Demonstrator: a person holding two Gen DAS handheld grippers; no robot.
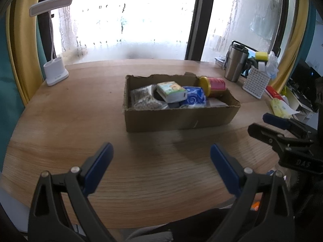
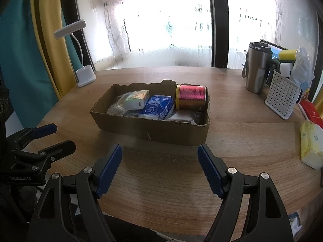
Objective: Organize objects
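Observation:
A low cardboard box (image 1: 177,119) (image 2: 153,130) stands mid-table. It holds a red can with a yellow lid (image 1: 214,86) (image 2: 190,97) lying on its side, a blue packet (image 1: 195,97) (image 2: 158,106), a small green-and-white carton (image 1: 171,91) (image 2: 137,99) and a clear bag (image 1: 144,98). My left gripper (image 1: 161,153) is open and empty above the table, short of the box. My right gripper (image 2: 159,155) is open and empty, just short of the box's near wall. Each gripper shows at the edge of the other's view (image 1: 260,124) (image 2: 58,137).
A white desk lamp (image 1: 55,71) (image 2: 84,76) stands at the back left. At the right are a steel travel mug (image 1: 235,64) (image 2: 258,68), a white perforated caddy (image 1: 255,83) (image 2: 282,98) with sponges, a yellow tissue pack (image 2: 310,145) and a red box (image 2: 311,112). A window lies behind.

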